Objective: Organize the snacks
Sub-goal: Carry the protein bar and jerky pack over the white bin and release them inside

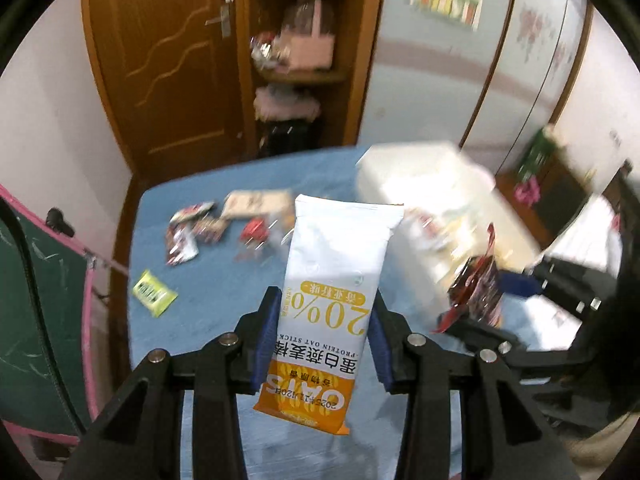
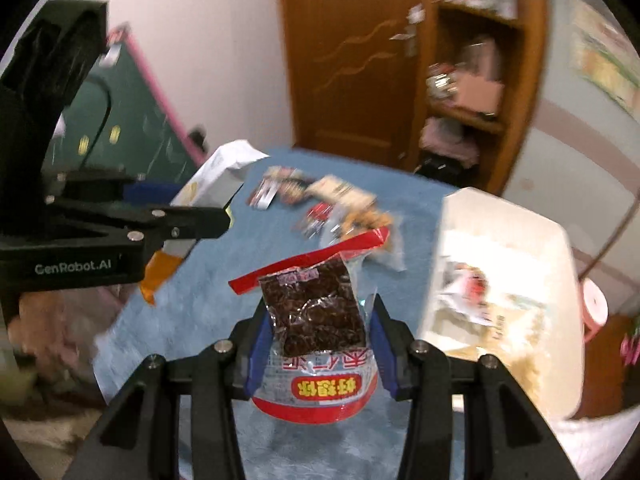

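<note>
Left gripper [image 1: 325, 332] pinches white-orange "OATS 20%" oat-stick packet [image 1: 334, 280]; right gripper [image 2: 318, 332] pinches red-trimmed clear dried-fruit bag [image 2: 316, 316]; white rectangular bin [image 2: 500, 248] at 2 o'clock, open blue tabletop [image 2: 208, 292] between.

The left gripper [image 1: 324, 336] and the right gripper [image 2: 320, 344] were built of black plastic linkages fastened with round silver pins. Blue pads [image 1: 267, 344] were fitted inside the jaws. "GenRobot.AI" was printed in white on the left gripper's side.
</note>
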Demonstrator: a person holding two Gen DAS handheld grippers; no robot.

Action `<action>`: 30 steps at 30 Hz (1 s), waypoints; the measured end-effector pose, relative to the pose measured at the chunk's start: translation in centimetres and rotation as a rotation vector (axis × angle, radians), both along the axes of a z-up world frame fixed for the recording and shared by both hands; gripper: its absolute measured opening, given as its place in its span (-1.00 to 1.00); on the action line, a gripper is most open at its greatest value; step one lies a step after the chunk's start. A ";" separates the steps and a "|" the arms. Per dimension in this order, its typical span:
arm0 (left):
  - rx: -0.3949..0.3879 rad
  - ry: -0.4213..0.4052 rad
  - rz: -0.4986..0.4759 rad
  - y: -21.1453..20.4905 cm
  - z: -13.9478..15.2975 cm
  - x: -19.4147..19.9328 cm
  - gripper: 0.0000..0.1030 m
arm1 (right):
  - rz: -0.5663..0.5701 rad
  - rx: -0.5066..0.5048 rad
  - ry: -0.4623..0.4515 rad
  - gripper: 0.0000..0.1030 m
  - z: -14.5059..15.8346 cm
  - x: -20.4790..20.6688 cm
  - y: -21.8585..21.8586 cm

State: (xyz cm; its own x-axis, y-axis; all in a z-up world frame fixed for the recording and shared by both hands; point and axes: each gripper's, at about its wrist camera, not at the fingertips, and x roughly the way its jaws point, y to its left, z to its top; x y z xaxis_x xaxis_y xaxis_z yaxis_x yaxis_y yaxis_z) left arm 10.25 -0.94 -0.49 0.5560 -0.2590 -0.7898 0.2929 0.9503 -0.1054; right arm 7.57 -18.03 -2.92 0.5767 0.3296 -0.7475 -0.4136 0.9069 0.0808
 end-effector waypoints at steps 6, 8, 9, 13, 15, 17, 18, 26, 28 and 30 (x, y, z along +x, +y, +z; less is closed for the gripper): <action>-0.068 -0.026 -0.018 -6.1 3.9 0.7 -0.23 | -0.225 0.053 -0.131 -0.12 4.9 -1.3 -7.2; -0.077 -0.035 -0.026 -8.1 4.9 1.3 -0.23 | -0.285 0.046 -0.169 -0.12 5.6 -1.2 -9.0; -0.083 -0.042 -0.030 -9.2 5.4 1.6 -0.23 | -0.305 0.047 -0.181 -0.12 5.9 -1.0 -9.7; -0.096 -0.046 -0.040 -12.5 6.2 3.2 -0.23 | -0.389 0.062 -0.193 -0.11 6.5 0.2 -13.1; -0.087 -0.059 -0.041 -14.0 6.0 4.2 -0.23 | -0.439 0.059 -0.193 -0.11 6.3 1.0 -14.8; -0.074 -0.068 -0.044 -15.5 5.7 5.1 -0.23 | -0.465 0.056 -0.187 -0.11 6.0 1.4 -15.9; -0.071 -0.064 -0.047 -16.3 5.4 5.6 -0.23 | -0.484 0.054 -0.180 -0.11 5.6 2.1 -16.5; -0.058 -0.018 -0.052 -20.1 2.0 9.9 -0.23 | -0.563 0.008 -0.113 -0.11 2.1 4.9 -18.8; -0.051 -0.016 -0.054 -20.9 1.1 10.8 -0.23 | -0.573 0.003 -0.078 -0.11 0.9 5.9 -19.2; -0.032 -0.019 -0.055 -21.7 -0.1 11.8 -0.23 | -0.582 -0.017 -0.049 -0.11 -0.4 6.9 -19.3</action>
State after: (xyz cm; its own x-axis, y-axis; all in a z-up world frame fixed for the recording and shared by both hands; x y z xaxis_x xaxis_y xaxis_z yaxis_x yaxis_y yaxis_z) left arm 22.02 -22.60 -0.55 0.5553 -0.3146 -0.7699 0.3464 0.9291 -0.1298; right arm 14.52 -37.35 -3.27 0.6936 -0.0641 -0.7175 0.1505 0.9869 0.0573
